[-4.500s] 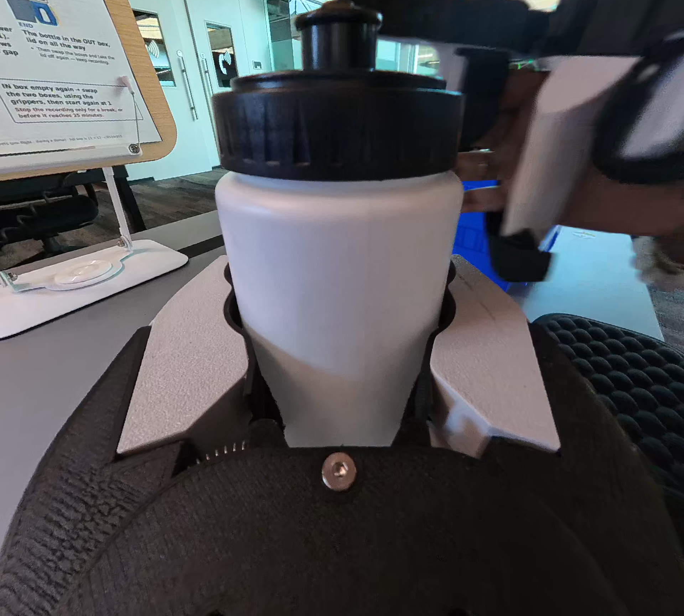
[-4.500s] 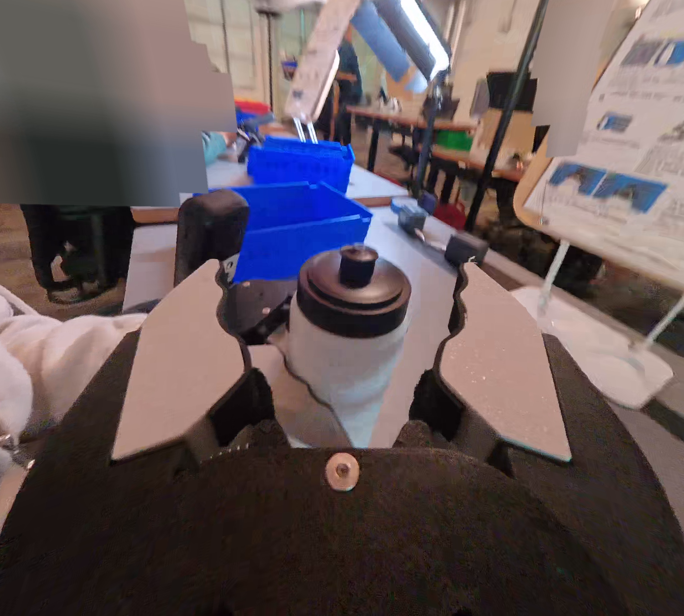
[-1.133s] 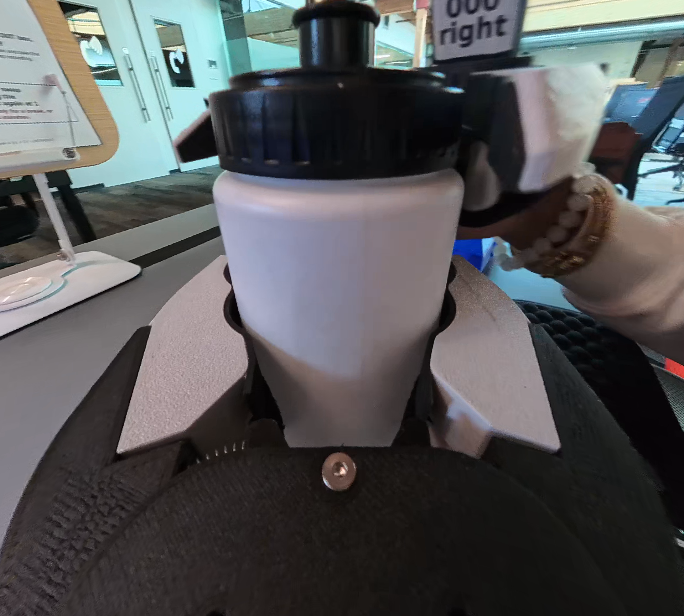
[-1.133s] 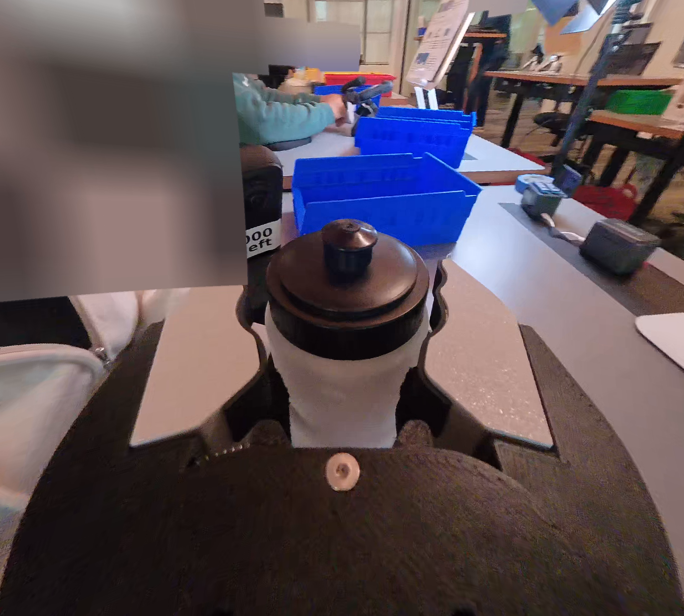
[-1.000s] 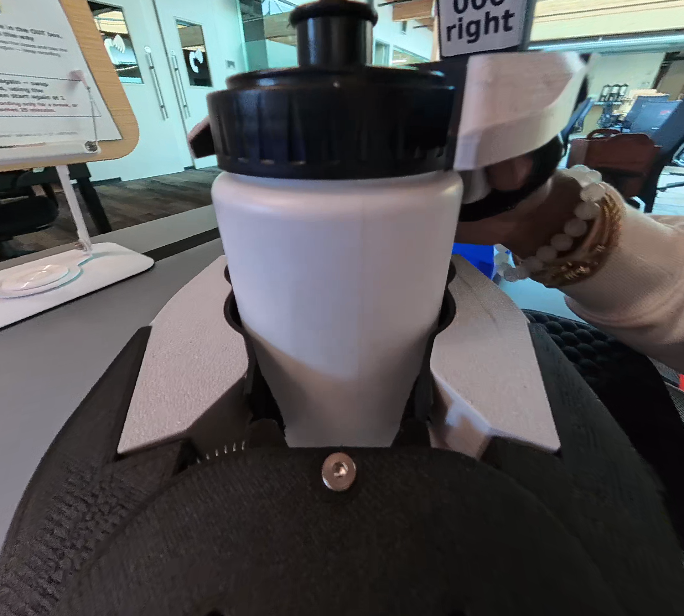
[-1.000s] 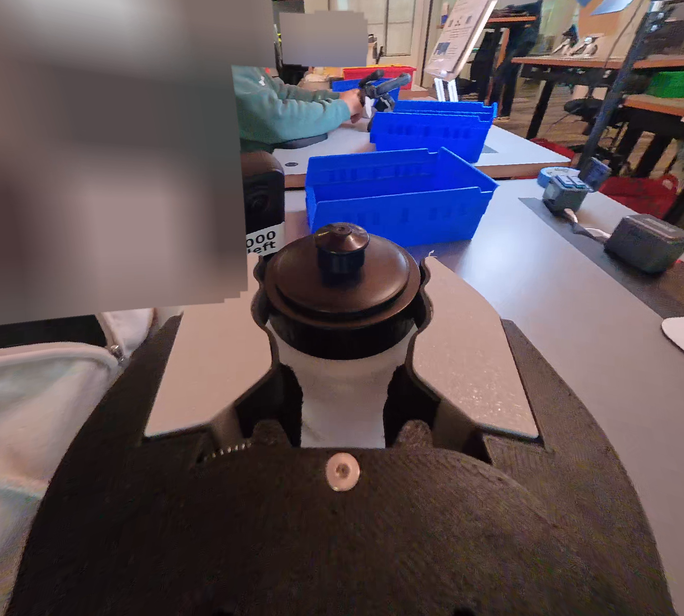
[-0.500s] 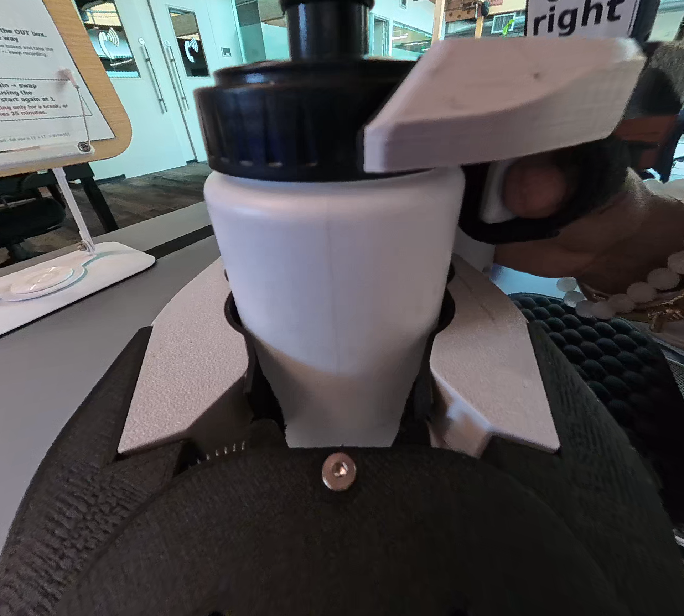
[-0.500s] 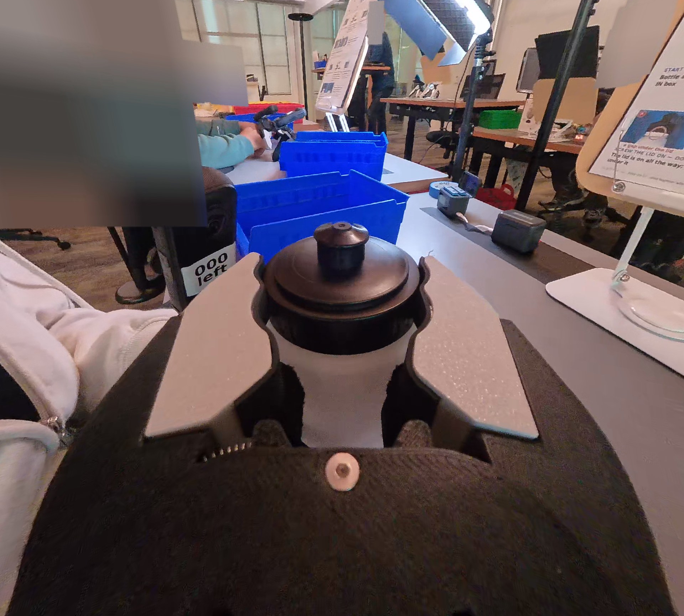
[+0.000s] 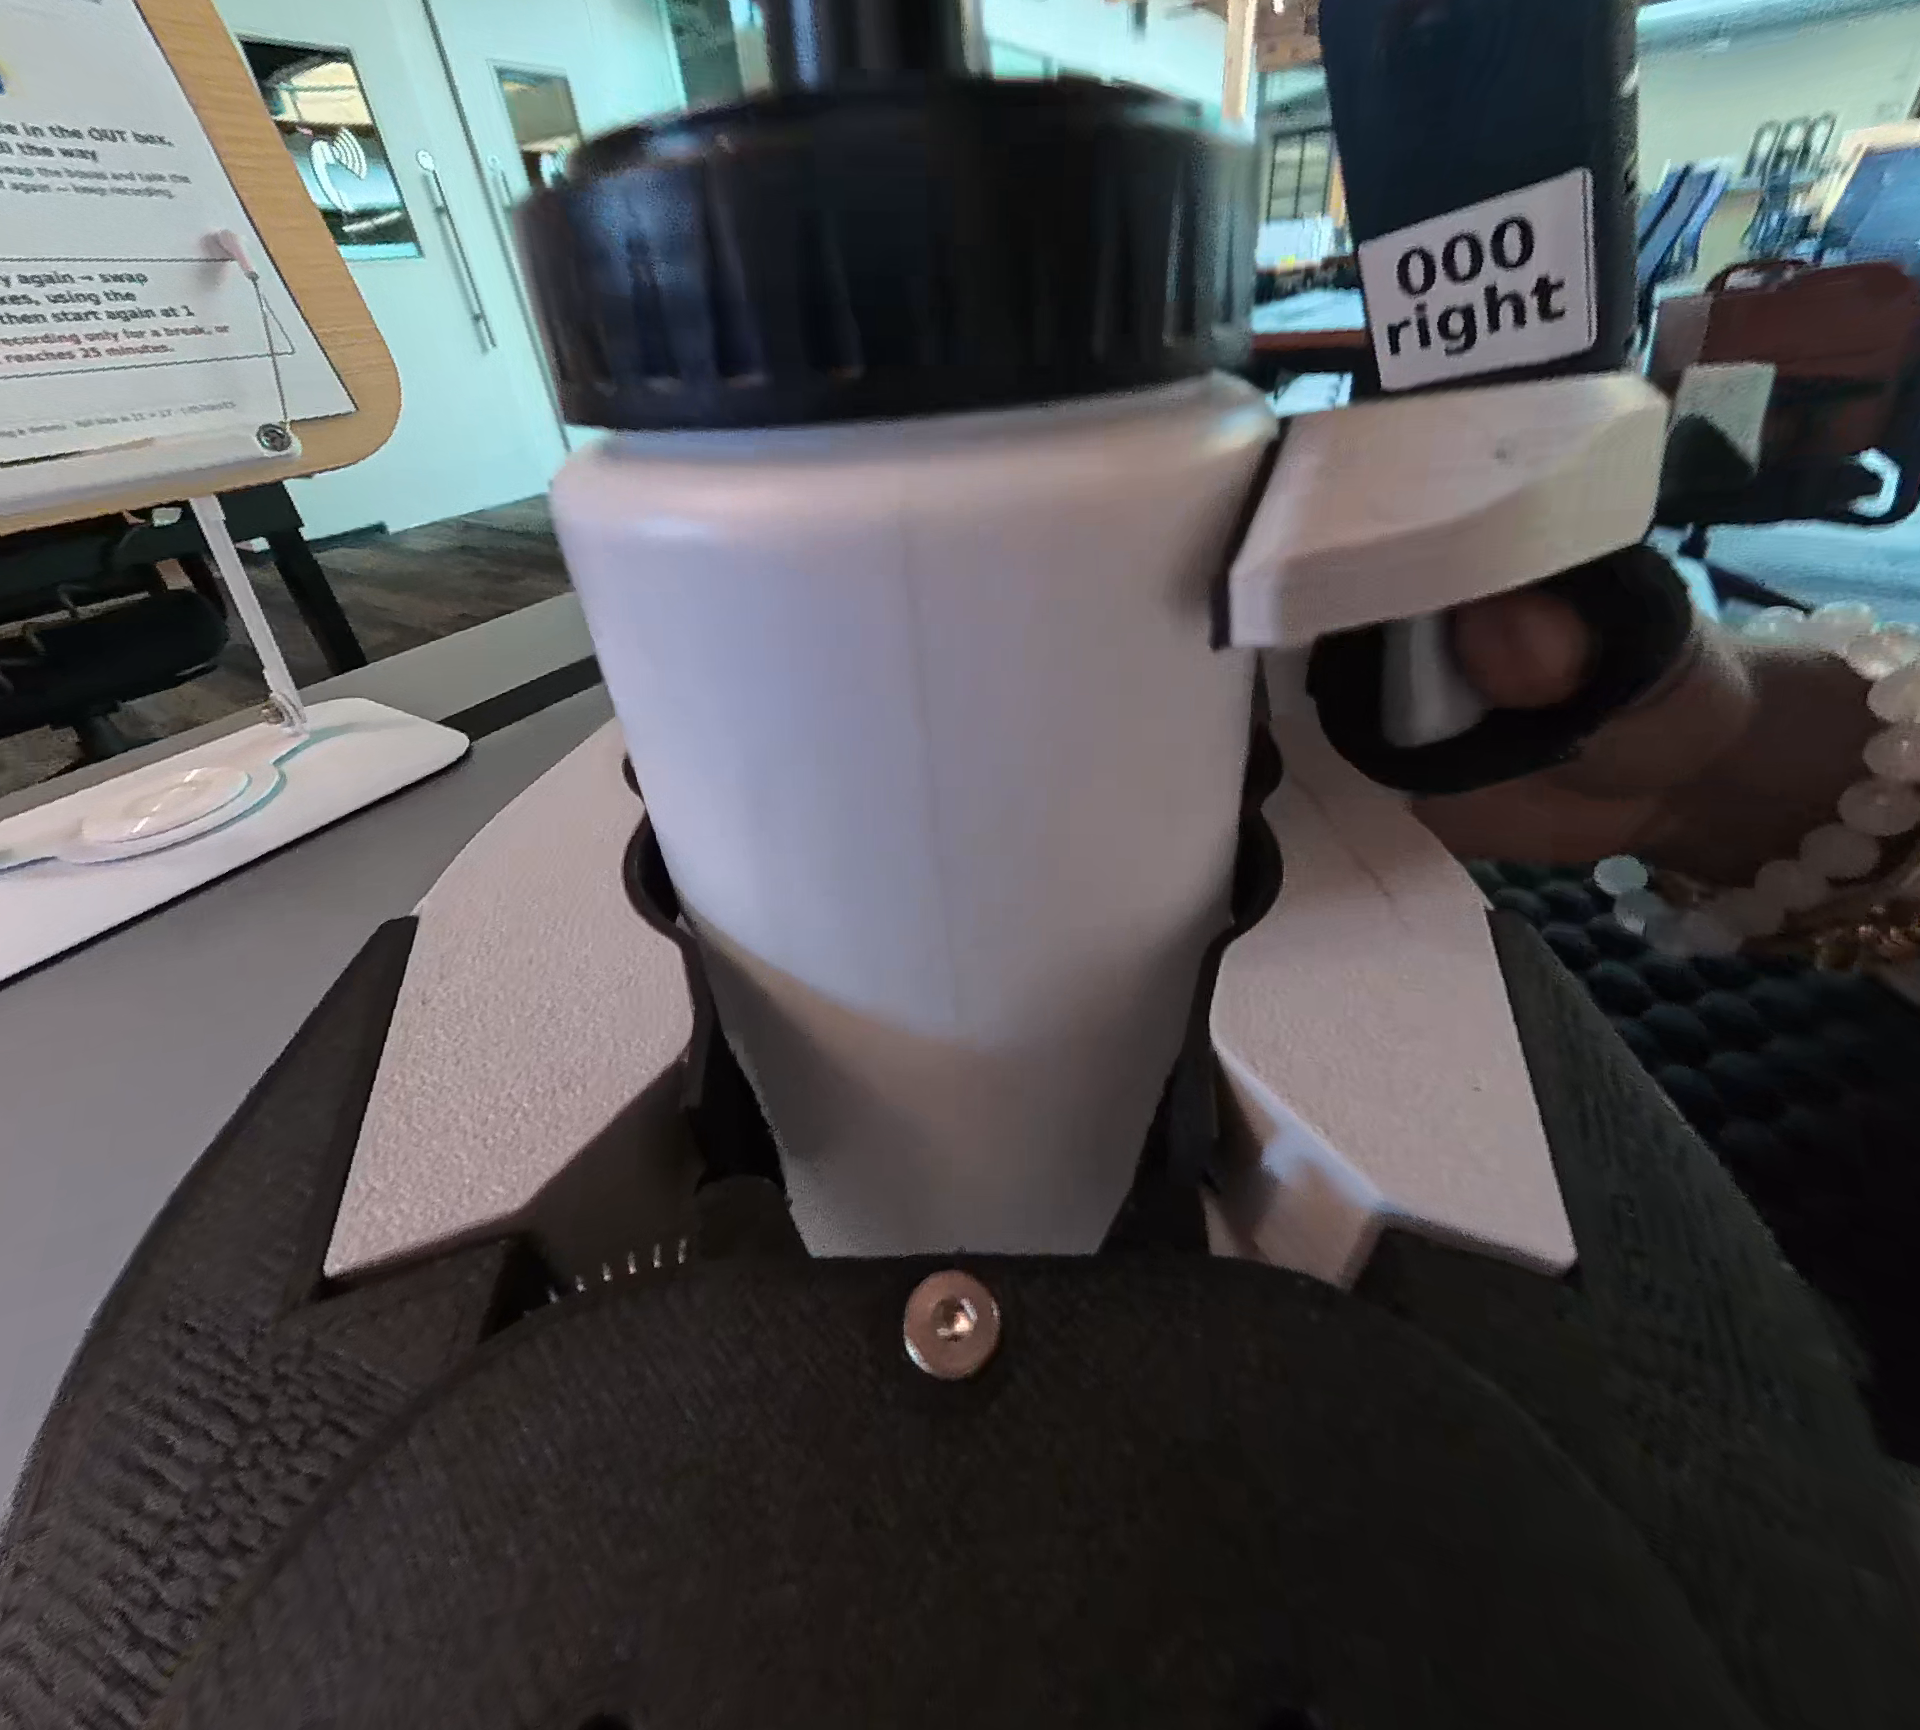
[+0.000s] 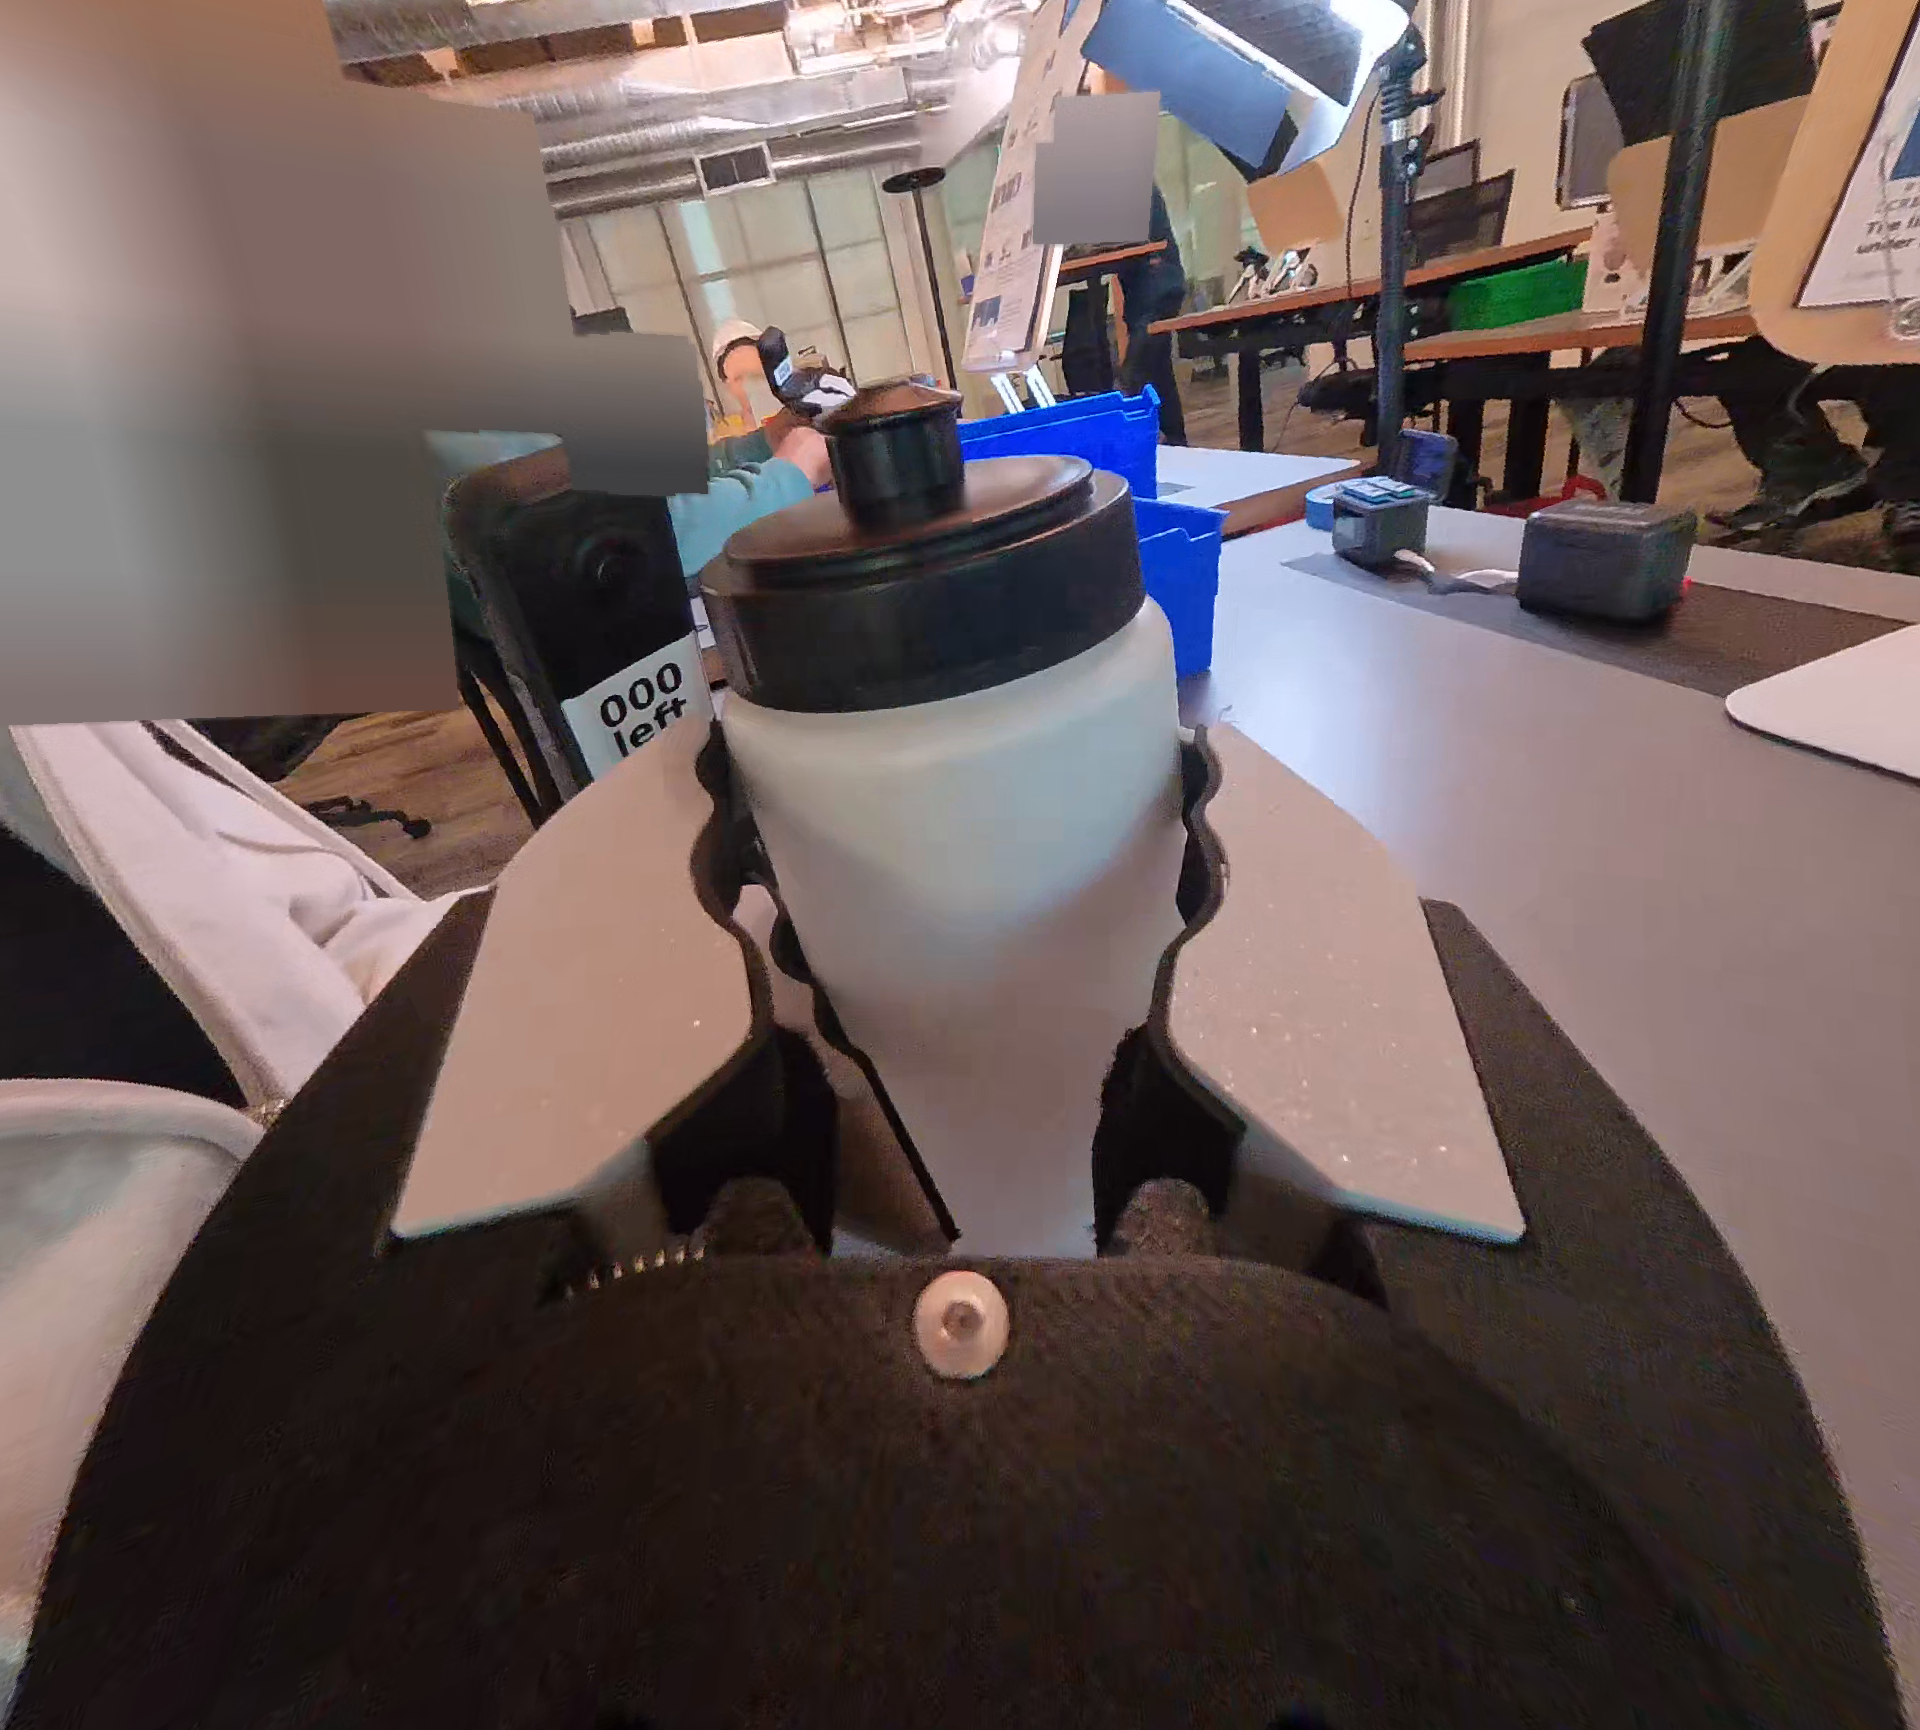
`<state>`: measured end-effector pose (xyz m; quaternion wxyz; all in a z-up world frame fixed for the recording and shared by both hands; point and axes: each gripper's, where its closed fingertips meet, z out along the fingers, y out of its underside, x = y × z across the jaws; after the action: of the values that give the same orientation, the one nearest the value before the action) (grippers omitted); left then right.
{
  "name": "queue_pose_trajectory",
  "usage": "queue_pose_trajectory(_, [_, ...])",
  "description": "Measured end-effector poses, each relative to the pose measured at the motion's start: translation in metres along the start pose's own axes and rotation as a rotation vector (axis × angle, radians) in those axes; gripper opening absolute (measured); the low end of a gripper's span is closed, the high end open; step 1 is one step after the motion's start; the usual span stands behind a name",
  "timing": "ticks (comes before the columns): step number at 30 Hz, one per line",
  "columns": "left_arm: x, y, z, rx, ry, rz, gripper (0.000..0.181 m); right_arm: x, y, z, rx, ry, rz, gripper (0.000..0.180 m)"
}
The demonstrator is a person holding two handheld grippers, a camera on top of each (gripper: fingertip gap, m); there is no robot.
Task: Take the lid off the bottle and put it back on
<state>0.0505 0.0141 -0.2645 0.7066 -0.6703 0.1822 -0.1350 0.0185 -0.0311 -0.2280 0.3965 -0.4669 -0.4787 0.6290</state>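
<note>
Left tongs (image 9: 940, 963): jaws closed on the lower body of the white plastic bottle (image 9: 925, 745), which stands upright and fills the centre of the left wrist view.

Black ribbed screw lid with pull spout (image 9: 883, 267): seated on the bottle neck; no gap visible under its skirt.

Right tongs (image 10: 961, 891): jaws set around the white body just below the lid, not on the lid. Scalloped inner edges lie against or very near the bottle wall. In the left wrist view one white finger (image 9: 1444, 527) of these tongs meets the bottle's shoulder at right of frame. Whether they actually press I cannot tell.

Step in hand, as judged: lid is on and both tongs are at the body. This could be before unscrewing or after refitting; the frames do not settle it. If the lid is yet to come off, the right tongs must move up onto the ribbed skirt, clamp and twist while the left tongs keep the body from turning.

Surface: grey worktop (image 10: 1558, 849), matte. White stand base with instruction board (image 9: 135, 205) at left of the left wrist view. Blue plastic bins (image 10: 1101, 454) behind the bottle; small dark devices (image 10: 1605, 560) at right.

Room: open workshop, exposed ducts, a panel light (image 10: 1236, 7) at upper right, further tables beyond.
</note>
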Motion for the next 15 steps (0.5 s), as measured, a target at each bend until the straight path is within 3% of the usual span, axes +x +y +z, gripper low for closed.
queue_pose_trajectory(4, [0.005,0.017,-0.005,-0.100,0.050,0.049,0.114,0.002,-0.001,0.001,-0.006,0.017,-0.049,0.081])
queue_pose_trajectory(7, [0.001,0.000,-0.020,0.003,0.038,-0.002,0.115,0.001,-0.014,-0.009,0.019,0.075,-0.131,0.077])
queue_pose_trajectory(12, [-0.032,-0.041,-0.071,0.296,-0.034,-0.207,0.107,-0.013,-0.090,-0.058,0.241,0.196,-0.232,0.077])
queue_pose_trajectory(15, [-0.053,-0.048,-0.096,0.392,-0.077,-0.314,0.100,-0.008,-0.139,-0.102,0.312,0.384,-0.354,0.077])
